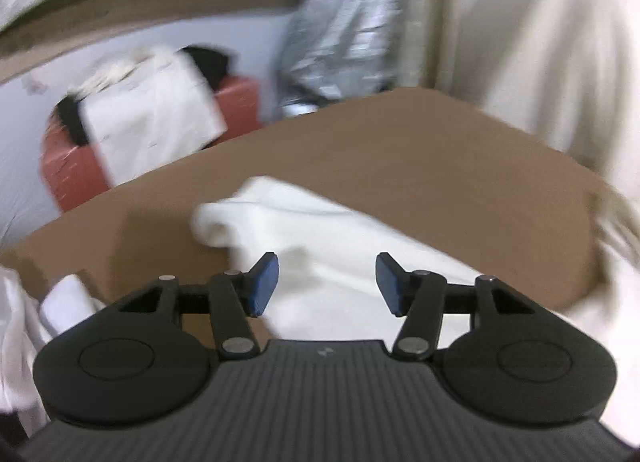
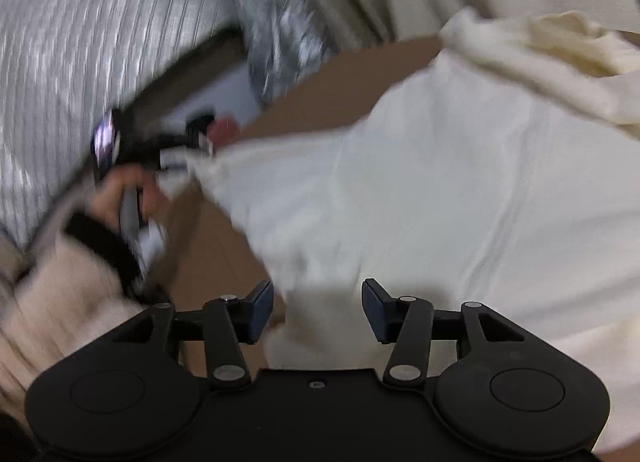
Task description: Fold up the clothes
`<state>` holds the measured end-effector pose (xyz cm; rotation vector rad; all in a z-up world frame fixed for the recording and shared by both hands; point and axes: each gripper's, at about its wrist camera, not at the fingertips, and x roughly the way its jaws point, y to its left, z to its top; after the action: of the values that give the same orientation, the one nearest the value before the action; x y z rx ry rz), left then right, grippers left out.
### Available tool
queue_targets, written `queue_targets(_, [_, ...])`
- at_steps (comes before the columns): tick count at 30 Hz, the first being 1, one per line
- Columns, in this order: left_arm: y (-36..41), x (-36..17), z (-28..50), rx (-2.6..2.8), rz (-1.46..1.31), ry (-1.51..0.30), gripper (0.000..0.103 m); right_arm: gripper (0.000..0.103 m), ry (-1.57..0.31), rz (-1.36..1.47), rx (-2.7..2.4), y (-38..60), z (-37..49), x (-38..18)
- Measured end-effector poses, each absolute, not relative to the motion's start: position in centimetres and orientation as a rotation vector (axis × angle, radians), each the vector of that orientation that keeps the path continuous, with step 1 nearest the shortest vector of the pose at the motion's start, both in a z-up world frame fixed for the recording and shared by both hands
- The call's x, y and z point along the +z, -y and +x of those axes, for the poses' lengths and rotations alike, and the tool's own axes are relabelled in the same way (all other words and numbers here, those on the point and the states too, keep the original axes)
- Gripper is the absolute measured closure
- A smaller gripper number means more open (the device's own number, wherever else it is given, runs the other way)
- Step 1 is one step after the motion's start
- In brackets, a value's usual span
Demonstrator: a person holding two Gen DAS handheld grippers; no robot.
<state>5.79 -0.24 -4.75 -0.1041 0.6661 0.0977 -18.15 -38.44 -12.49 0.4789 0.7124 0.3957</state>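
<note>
At my far left a silvery quilted covering (image 2: 60, 62) fills the wall side, blurred. Below it sits a red basket (image 1: 76, 170) with a white folded cloth (image 1: 152, 118) and something dark in it, on a pale floor (image 1: 24, 122). My left gripper (image 1: 326, 284) hangs with its blue pads spread apart, nothing between them, over the brown cardboard surface (image 1: 420, 166). The white garment (image 1: 328, 230) lies crumpled on that cardboard, just ahead of the pads. My right gripper (image 2: 318, 310) is also spread apart and empty, hovering at the garment's near edge. Cream fabric (image 2: 560, 46) is bunched at the far right.
</note>
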Motion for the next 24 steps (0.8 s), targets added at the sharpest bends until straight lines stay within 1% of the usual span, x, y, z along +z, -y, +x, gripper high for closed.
queue_targets(2, [3.7, -3.7, 3.7, -0.001, -0.086, -0.644, 0.050, 0.038, -0.683, 0.526, 0.313, 41.6, -19.4, -10.7])
queue_targets(8, [16.9, -2.7, -2.8, -0.426, -0.022, -0.639, 0.047, 0.038, -0.660, 0.658, -0.061, 54.0, -25.3, -7.5])
queue_targets(12, [26.8, -3.5, -8.6, -0.717, 0.101, -0.658, 0.037, 0.038, -0.702, 0.673, -0.227, 61.4, -29.7, -7.7])
queue_targets(15, [34.0, -4.6, -12.6, -0.912, 0.209, -0.677, 0.037, 0.038, -0.733, 0.587, -0.342, 65.5, -31.6, -8.1])
queue_targets(18, [38.5, -6.3, -15.2, -0.996, 0.258, -0.730, 0.037, 0.038, -0.730, 0.441, -0.388, 67.5, -32.6, -9.1])
queue_targets(24, [40.8, -9.5, -17.0, -1.006, 0.335, -0.790, 0.036, 0.038, -0.677, 0.157, -0.388, 69.4, -31.5, -12.2])
